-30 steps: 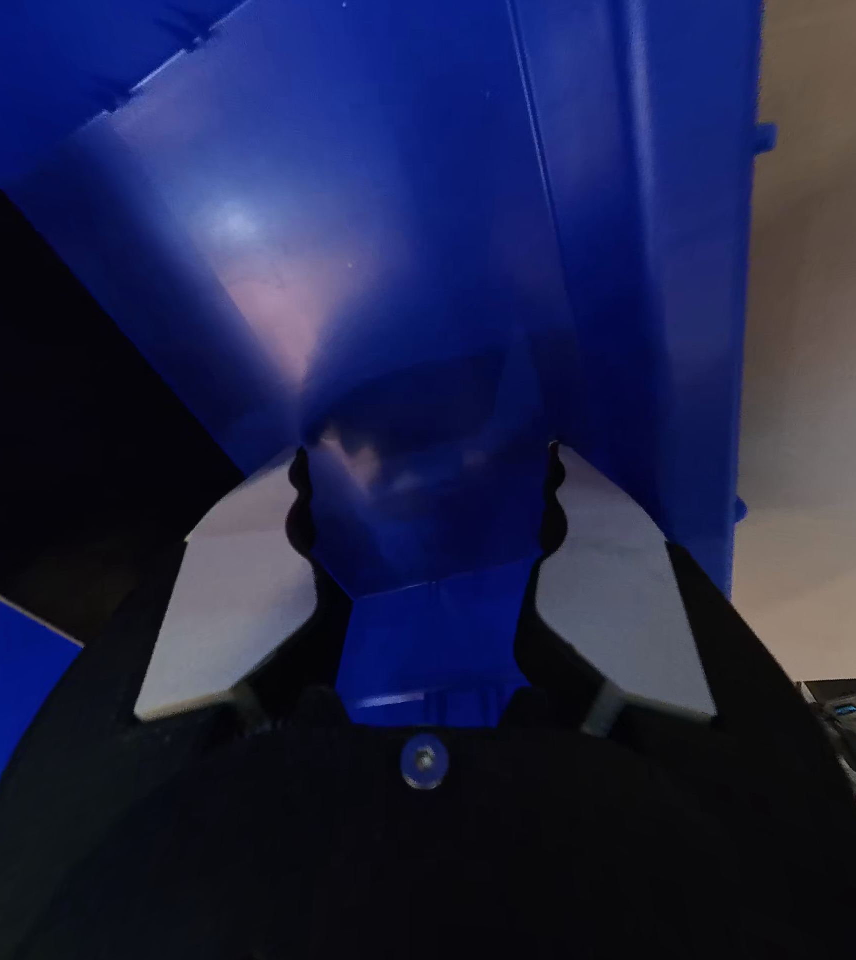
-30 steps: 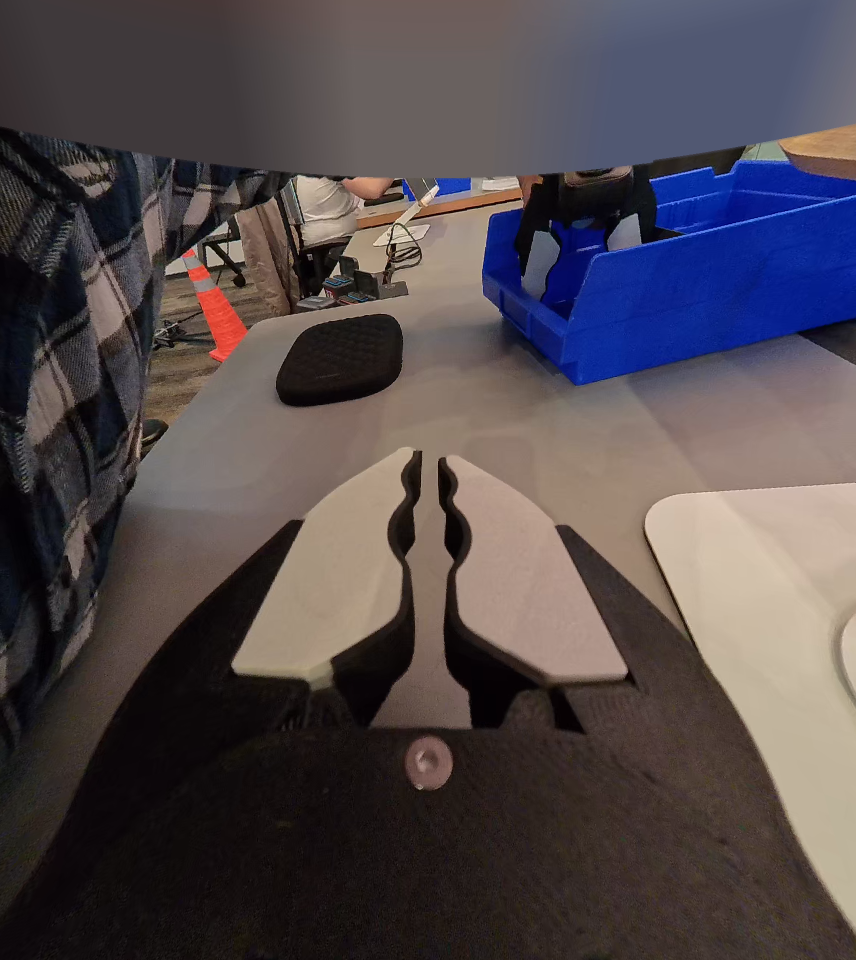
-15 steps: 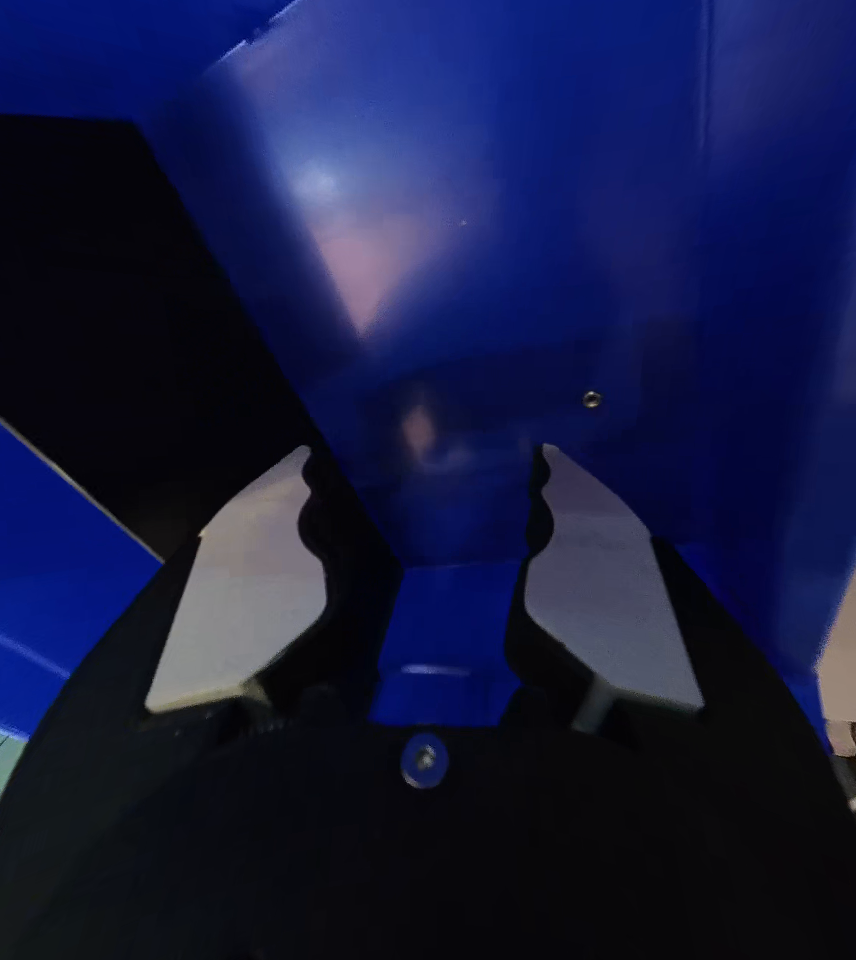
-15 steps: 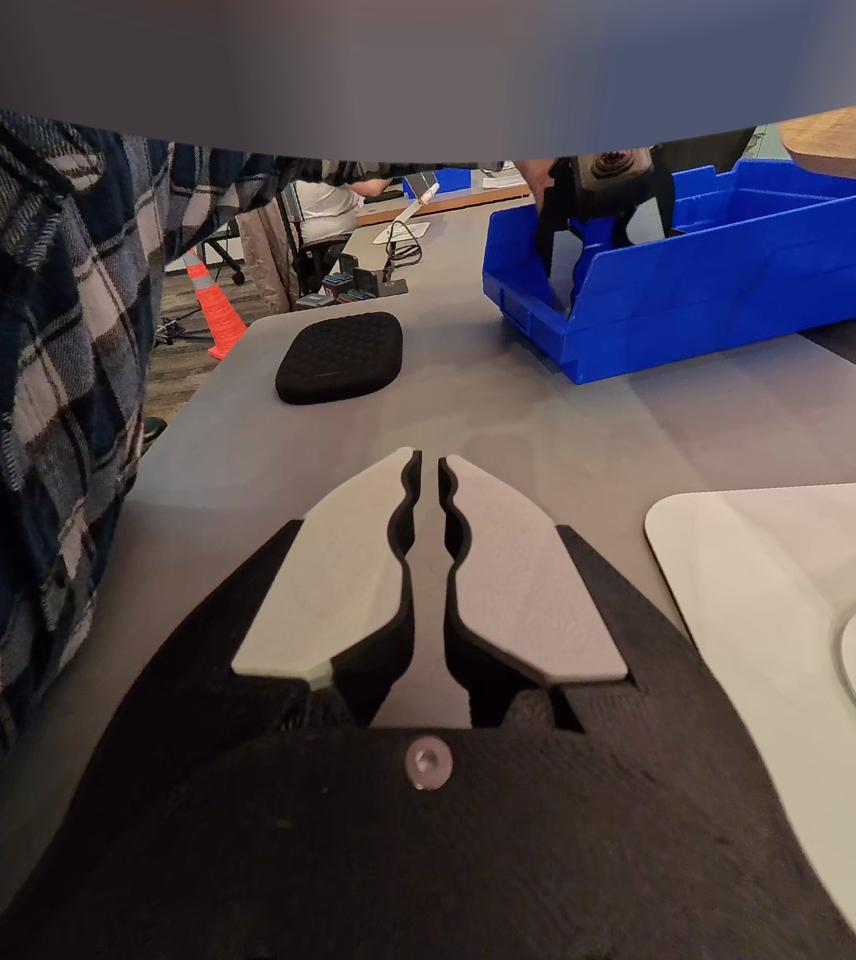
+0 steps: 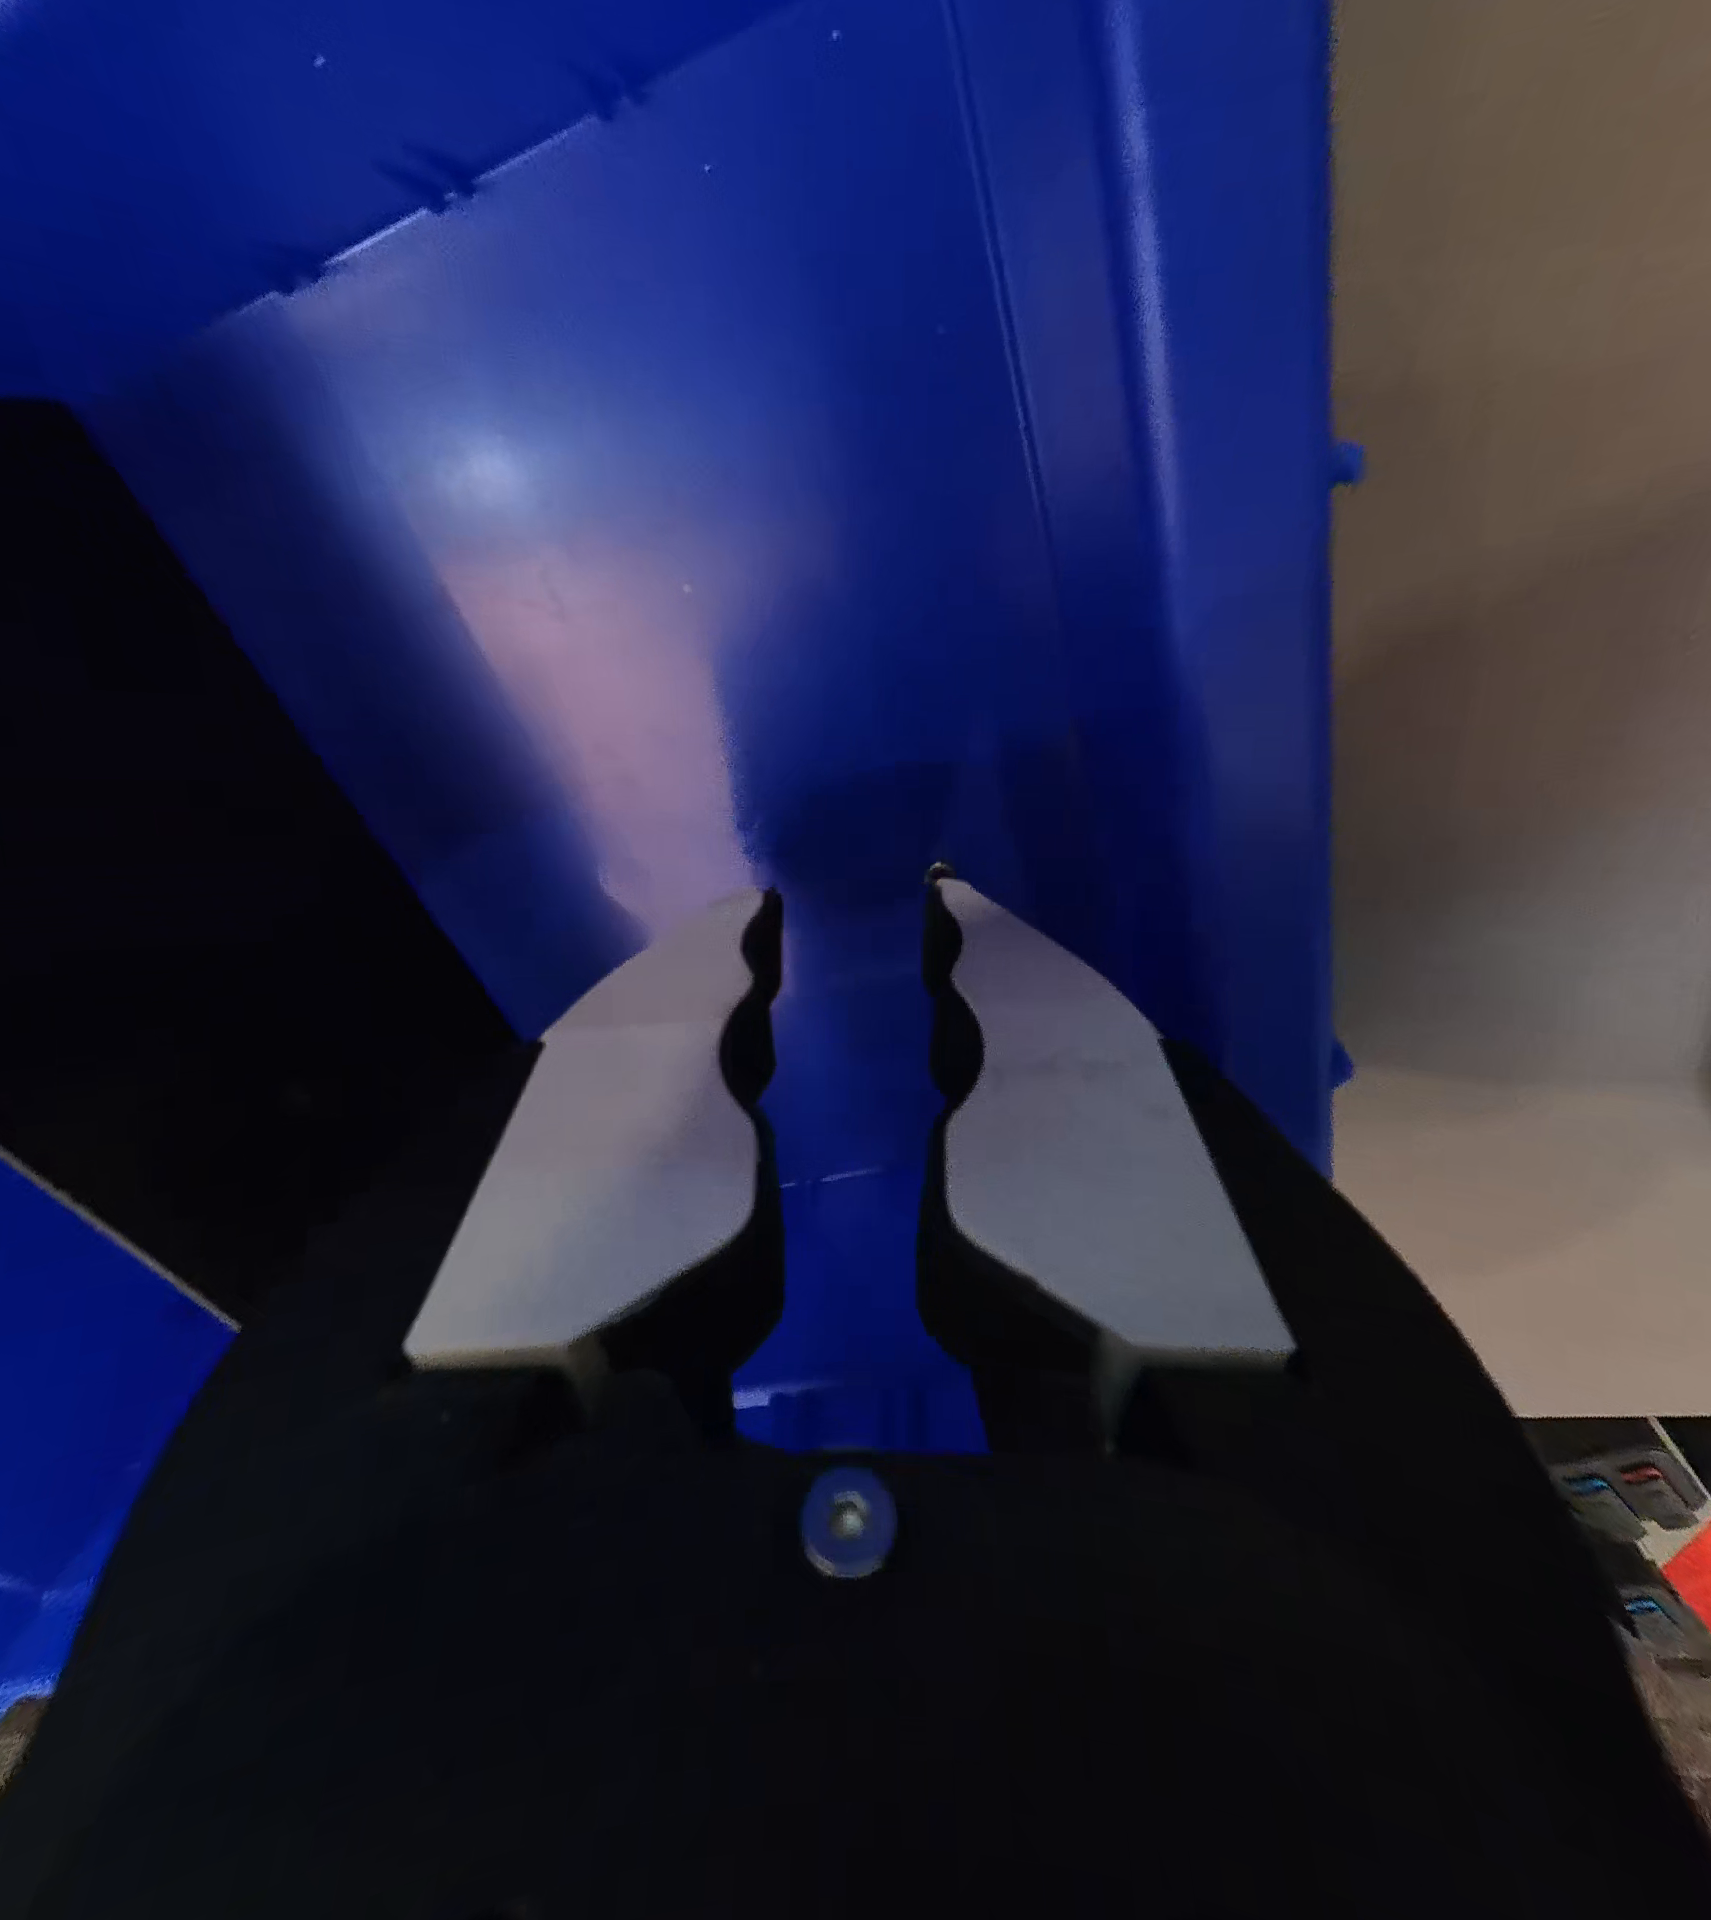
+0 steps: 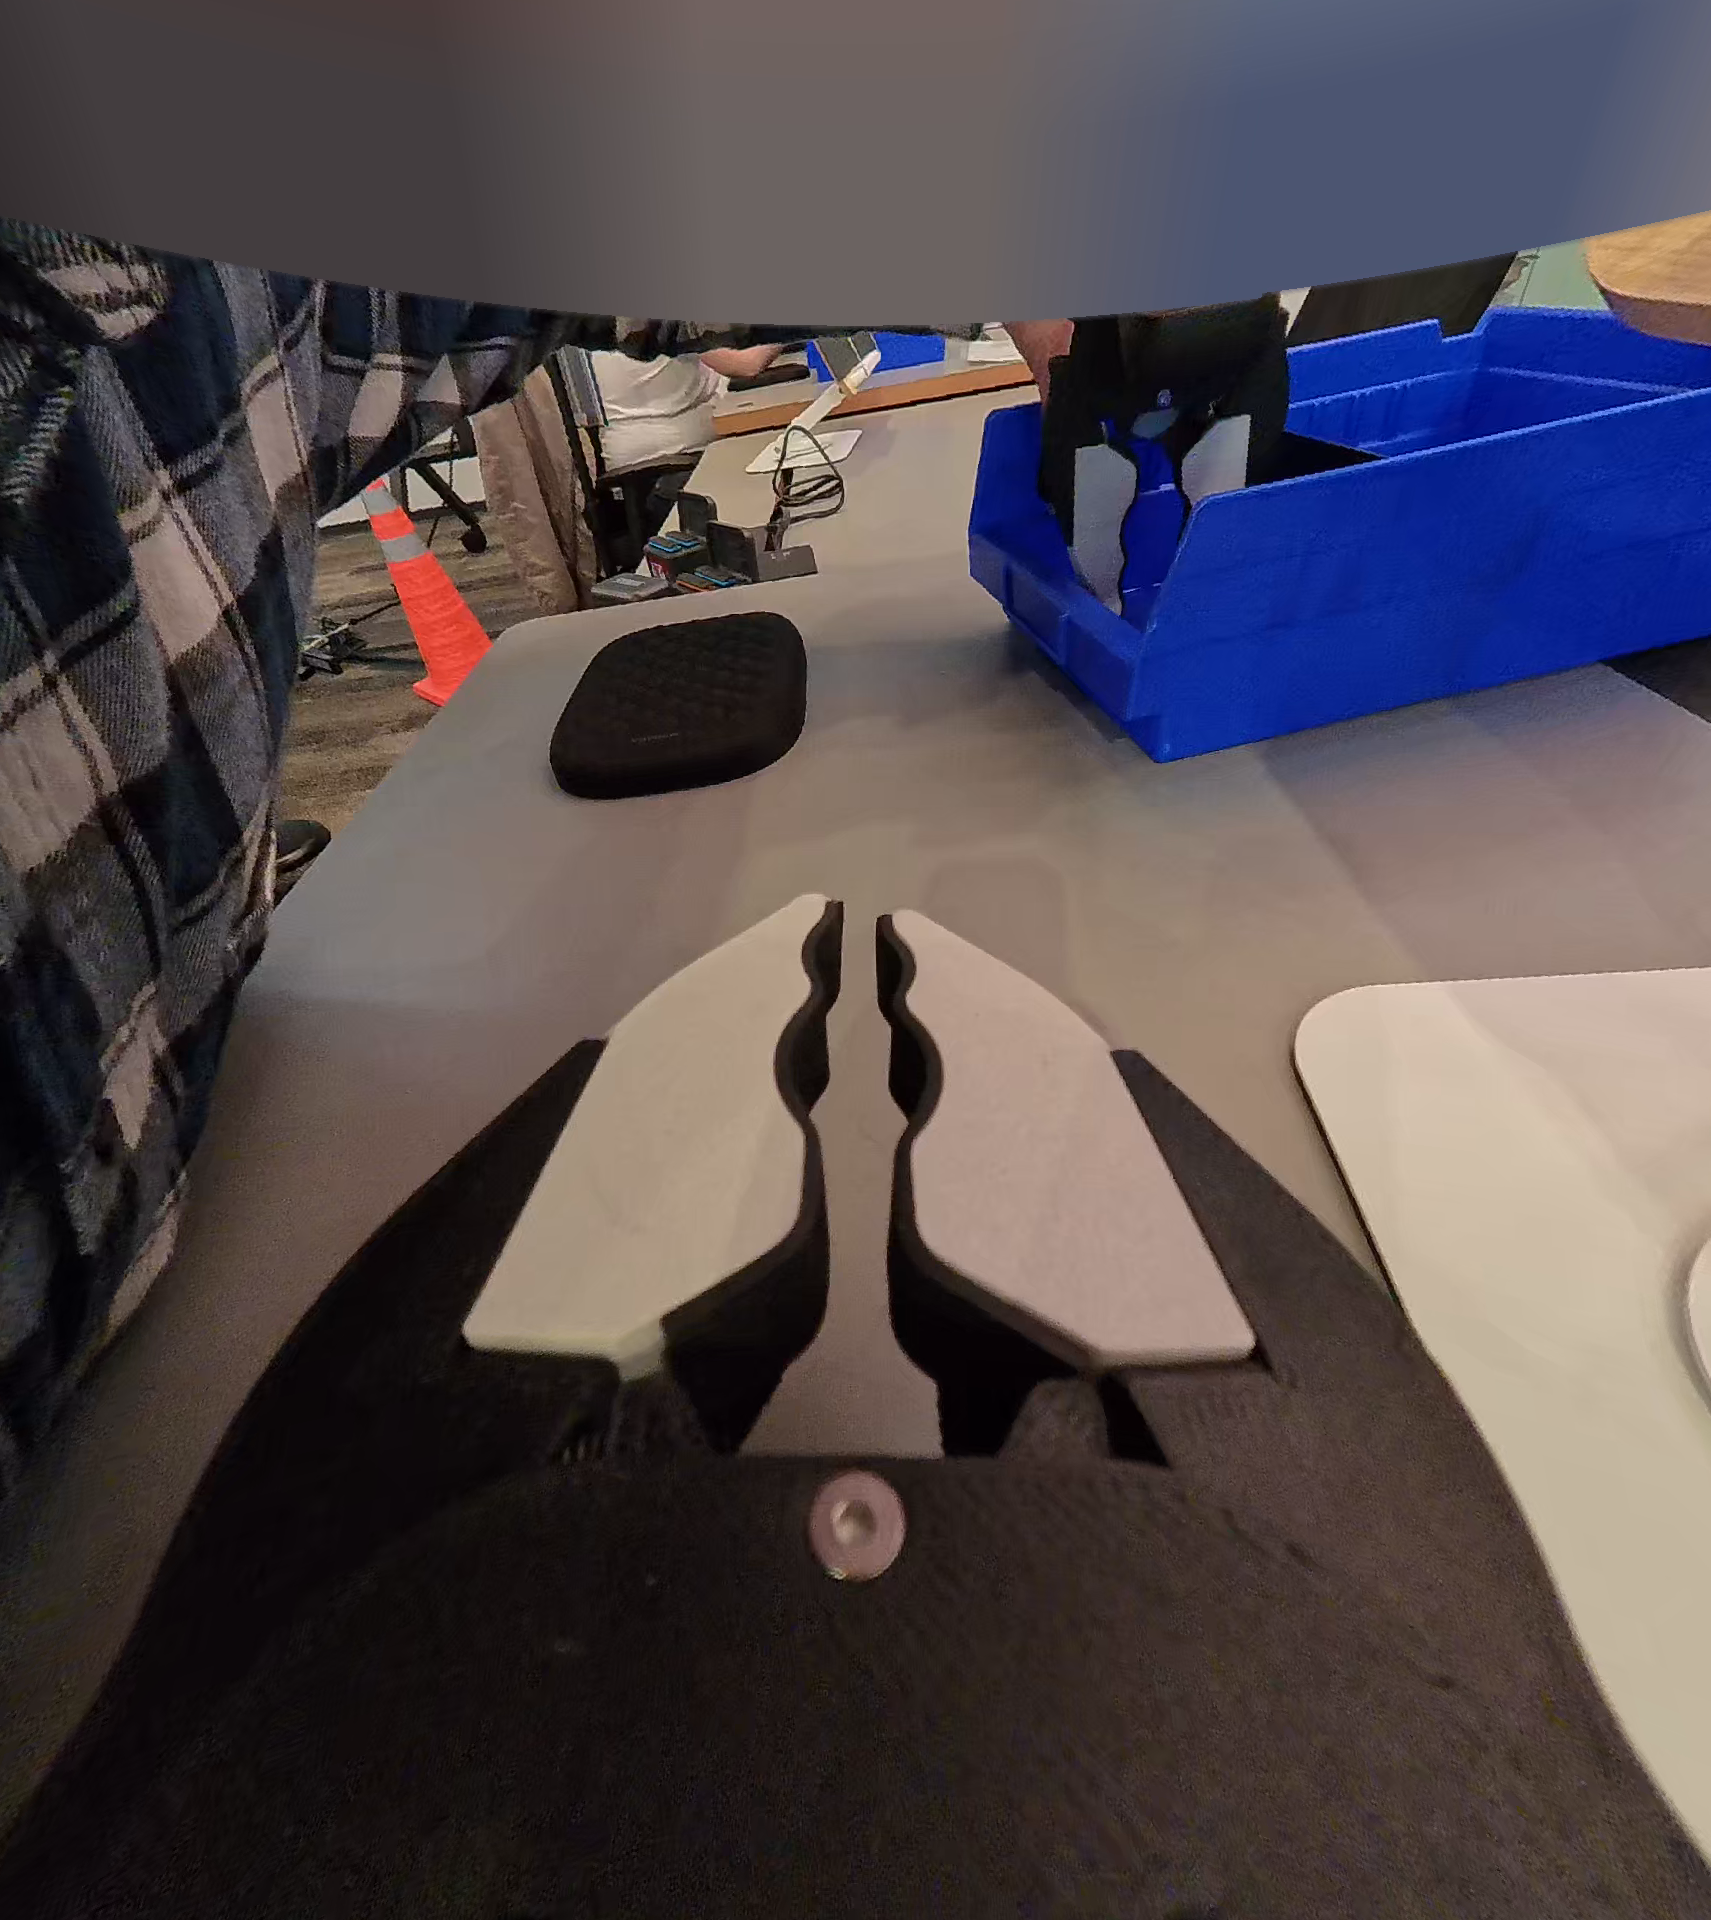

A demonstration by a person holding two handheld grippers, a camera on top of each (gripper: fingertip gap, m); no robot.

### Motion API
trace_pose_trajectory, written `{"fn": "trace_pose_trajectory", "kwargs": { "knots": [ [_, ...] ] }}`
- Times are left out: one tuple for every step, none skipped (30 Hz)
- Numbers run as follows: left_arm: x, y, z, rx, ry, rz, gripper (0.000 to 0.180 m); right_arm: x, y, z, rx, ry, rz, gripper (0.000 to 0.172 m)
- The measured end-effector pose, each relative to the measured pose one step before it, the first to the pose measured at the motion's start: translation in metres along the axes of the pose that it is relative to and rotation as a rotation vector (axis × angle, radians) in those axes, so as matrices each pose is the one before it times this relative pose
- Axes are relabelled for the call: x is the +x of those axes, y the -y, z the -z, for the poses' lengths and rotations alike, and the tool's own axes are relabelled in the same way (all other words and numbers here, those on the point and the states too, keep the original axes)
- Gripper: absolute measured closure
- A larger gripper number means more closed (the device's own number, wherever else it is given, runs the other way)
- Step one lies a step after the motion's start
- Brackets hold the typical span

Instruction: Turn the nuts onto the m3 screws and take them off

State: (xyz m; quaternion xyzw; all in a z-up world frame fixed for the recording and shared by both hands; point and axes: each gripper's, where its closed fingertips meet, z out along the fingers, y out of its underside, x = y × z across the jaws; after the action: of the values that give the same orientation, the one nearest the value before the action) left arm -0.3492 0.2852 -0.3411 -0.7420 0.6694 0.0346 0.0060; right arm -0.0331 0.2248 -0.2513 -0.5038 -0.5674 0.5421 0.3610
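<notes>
**A:** Where does the blue bin (image 6: 1453, 582) sit?

**B:** Upper right of the right wrist view, on the grey table (image 6: 934, 831), with its low open end facing the middle of the frame. In the left wrist view it fills the upper centre: glossy blue plastic walls, a pale glare patch, and a black shape at the left edge.

**A:** And the left gripper (image 5: 851, 883)?

**B:** It is dipped into that low end. Its jaws are narrowed but not together, and blue plastic shows through the gap. I see nothing plainly pinched. A tiny bright speck (image 5: 939, 868) sits right at the tip of the finger on the right, too small to identify.

**A:** What could go wrong?

**B:** My guess is that the fingertips are so near the bin's floor and wall that a push downward could jam them or shove the bin across the table. If the jaws closed off-centre, anything small there could be flicked aside.

**A:** And the right gripper (image 6: 859, 914)?

**B:** Lower centre of its own view, low over bare table. Its jaws are nearly pressed together with only a thin slit between them, and they hold nothing. A black pad (image 6: 679, 701) lies beyond it and a white board (image 6: 1557, 1143) to its right, both well apart from it
</notes>
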Motion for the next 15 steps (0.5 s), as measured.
{"fn": "trace_pose_trajectory", "kwargs": {
  "knots": [
    [0.00165,0.00022,0.00005,0.0007,-0.0099,0.0093,0.156,0.00006,-0.00017,-0.00006,-0.0007,0.0,0.0003,0.165],
    [-0.00035,-0.00016,-0.00018,-0.0029,0.0063,0.006,0.156,0.00024,-0.00008,0.00003,0.0,-0.0002,0.0002,0.165],
    [0.00106,-0.00011,-0.00041,-0.0027,0.0016,-0.0042,0.157,0.00014,0.00001,0.00007,0.0008,0.0002,-0.0003,0.165],
    [0.00374,0.00008,-0.00043,-0.0057,-0.016,-0.0054,0.157,0.00017,0.00013,0.00019,0.0011,0.0002,-0.0006,0.165],
    [0.00082,0.00033,-0.00028,-0.0046,0.0005,-0.0034,0.156,0.00019,-0.00002,0.0,0.0005,0.0001,-0.0001,0.165],
    [0.00037,0.00072,-0.00018,0.0004,0.0003,-0.001,0.157,0.00017,-0.00015,-0.00004,-0.0006,0.0,0.0005,0.165],
    [0.00297,-0.00001,-0.00028,-0.0035,-0.0183,-0.004,0.156,0.00003,-0.00014,-0.00004,-0.0012,-0.0003,0.0009,0.165],
    [0.00212,-0.00036,-0.00031,-0.006,-0.0112,-0.0084,0.159,0.0001,-0.00023,-0.00014,-0.0013,-0.0003,0.0014,0.165],
    [-0.0004,0.0004,-0.0002,-0.0009,0.0022,-0.0023,0.159,-0.00002,-0.00027,-0.00015,-0.0015,-0.0001,0.0014,0.165],
    [-0.00004,0.00061,-0.0003,0.0005,-0.0013,0.0006,0.16,0.00013,-0.00022,-0.0002,-0.0014,0.0001,0.0008,0.165],
    [0.00078,0.00008,-0.00046,-0.0041,-0.0053,-0.0038,0.163,0.00009,-0.00007,-0.00002,-0.0008,0.0003,0.0001,0.165],
    [-0.00006,0.00024,-0.00093,-0.0056,0.0013,-0.0026,0.164,0.00007,-0.00009,0.00001,0.0,0.0003,-0.0001,0.165],
    [-0.00086,0.00109,-0.0009,-0.0004,0.0037,0.0045,0.166,0.00018,-0.00002,0.0,0.0005,0.0001,-0.0002,0.165],
    [0.00139,0.00077,-0.00091,-0.0041,-0.0107,-0.0003,0.171,0.00021,-0.00002,0.0,0.0005,-0.0001,-0.0002,0.165],
    [0.00125,0.00131,-0.00003,0.0004,-0.0074,-0.0032,0.174,0.00019,-0.00008,0.00012,0.0001,-0.0001,-0.0001,0.165]
  ]
}}
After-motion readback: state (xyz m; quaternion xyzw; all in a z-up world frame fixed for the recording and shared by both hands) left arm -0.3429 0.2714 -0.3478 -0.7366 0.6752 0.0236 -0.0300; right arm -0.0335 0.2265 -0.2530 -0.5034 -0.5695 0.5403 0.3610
